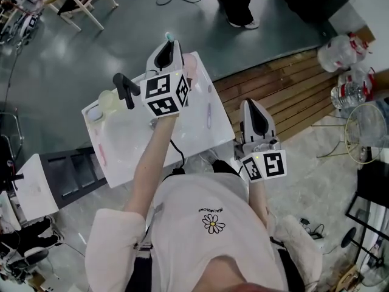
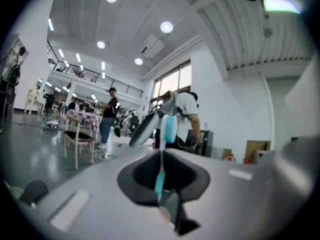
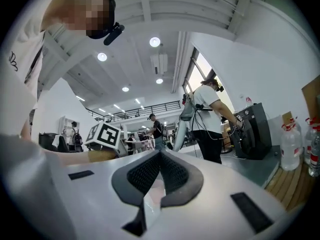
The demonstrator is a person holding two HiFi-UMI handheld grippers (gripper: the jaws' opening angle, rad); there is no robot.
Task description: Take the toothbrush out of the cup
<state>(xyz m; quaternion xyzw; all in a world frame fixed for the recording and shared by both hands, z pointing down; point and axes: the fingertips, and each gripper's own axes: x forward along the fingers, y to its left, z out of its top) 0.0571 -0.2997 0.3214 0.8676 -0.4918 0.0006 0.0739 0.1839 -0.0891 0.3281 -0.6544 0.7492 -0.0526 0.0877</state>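
The left claw [image 2: 161, 158] is clamped on the toothbrush [image 2: 169, 128]. The teal handle runs up between the closed pads, and the blue bristle head stands clear beyond the tips. In the head view this claw [image 1: 168, 46] is raised over the white worktop [image 1: 130, 142], with the brush tip [image 1: 169, 36] poking past it. The toothbrush touches nothing else. A pink cup [image 1: 190, 69] stands just beside the claw, on the worktop's far edge. The right claw [image 3: 160, 156] is closed on nothing — its pads meet. It hangs off the worktop's right side [image 1: 254, 109], well apart from the left one.
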